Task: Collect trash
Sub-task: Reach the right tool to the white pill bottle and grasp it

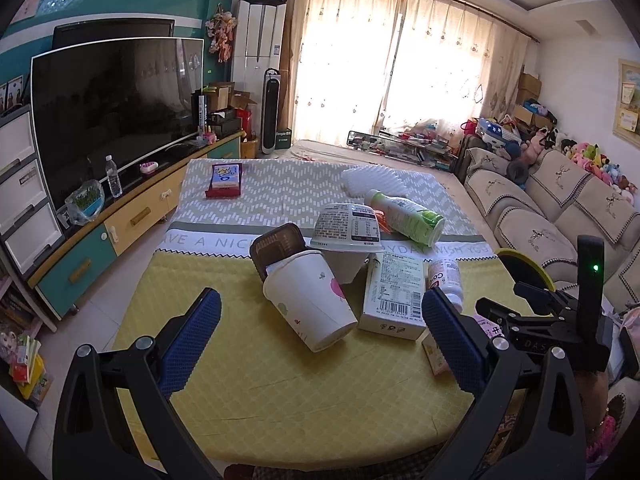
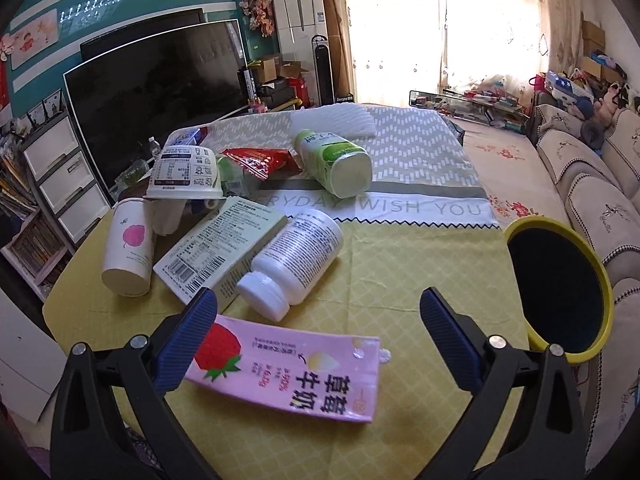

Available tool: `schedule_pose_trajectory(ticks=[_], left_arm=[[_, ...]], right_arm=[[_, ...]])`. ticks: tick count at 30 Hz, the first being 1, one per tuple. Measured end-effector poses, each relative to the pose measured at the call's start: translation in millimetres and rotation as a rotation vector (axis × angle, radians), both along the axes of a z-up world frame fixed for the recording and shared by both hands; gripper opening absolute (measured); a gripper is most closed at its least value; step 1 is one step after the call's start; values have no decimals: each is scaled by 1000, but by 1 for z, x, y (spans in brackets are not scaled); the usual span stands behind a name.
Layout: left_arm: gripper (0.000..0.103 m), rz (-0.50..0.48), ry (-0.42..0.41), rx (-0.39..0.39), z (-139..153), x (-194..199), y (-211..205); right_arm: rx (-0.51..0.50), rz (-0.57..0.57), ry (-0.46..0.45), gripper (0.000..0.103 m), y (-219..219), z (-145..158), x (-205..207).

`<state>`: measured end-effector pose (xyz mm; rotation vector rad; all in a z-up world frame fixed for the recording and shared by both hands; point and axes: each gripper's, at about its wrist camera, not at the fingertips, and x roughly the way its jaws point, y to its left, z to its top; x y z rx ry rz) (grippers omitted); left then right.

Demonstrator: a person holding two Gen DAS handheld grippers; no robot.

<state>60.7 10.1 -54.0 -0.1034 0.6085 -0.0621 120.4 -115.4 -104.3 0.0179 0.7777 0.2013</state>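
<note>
Trash lies on the yellow tablecloth (image 1: pixel 224 392). My left gripper (image 1: pixel 320 340) is open, with a tipped white paper cup (image 1: pixel 308 300) between its fingers. Behind it are a white box (image 1: pixel 394 294), an upturned noodle bowl (image 1: pixel 346 228), a dark tray (image 1: pixel 276 246), a green bottle (image 1: pixel 408 216) and a white pill bottle (image 1: pixel 446 276). My right gripper (image 2: pixel 320 336) is open over a pink strawberry milk carton (image 2: pixel 288 372). The pill bottle (image 2: pixel 296 260), box (image 2: pixel 220 248), cup (image 2: pixel 128 248), bowl (image 2: pixel 184 174), red wrapper (image 2: pixel 260 160) and green bottle (image 2: pixel 336 162) lie beyond. A yellow-rimmed bin (image 2: pixel 560 288) stands at the right.
A TV (image 1: pixel 112 108) on a cabinet stands left. A sofa (image 1: pixel 552 216) runs along the right. White foam (image 1: pixel 372 182) and a small blue box (image 1: pixel 226 180) lie at the table's far end. The right gripper's body (image 1: pixel 552 320) shows in the left wrist view.
</note>
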Motion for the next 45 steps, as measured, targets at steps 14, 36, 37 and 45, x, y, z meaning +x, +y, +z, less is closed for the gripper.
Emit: schedule_pose_trajectory(ticks=[14, 36, 37, 45], left_arm=[[99, 14, 19, -19, -11, 4, 11], [99, -9, 60, -27, -26, 15, 5], [99, -11, 59, -26, -27, 15, 5], [99, -61, 52, -21, -27, 15, -4]], right_arm=[[-48, -45, 143, 71, 24, -28, 53], [31, -61, 85, 45, 1, -14, 53], [41, -62, 78, 45, -1, -11, 50], [55, -152, 21, 45, -47, 9, 38]])
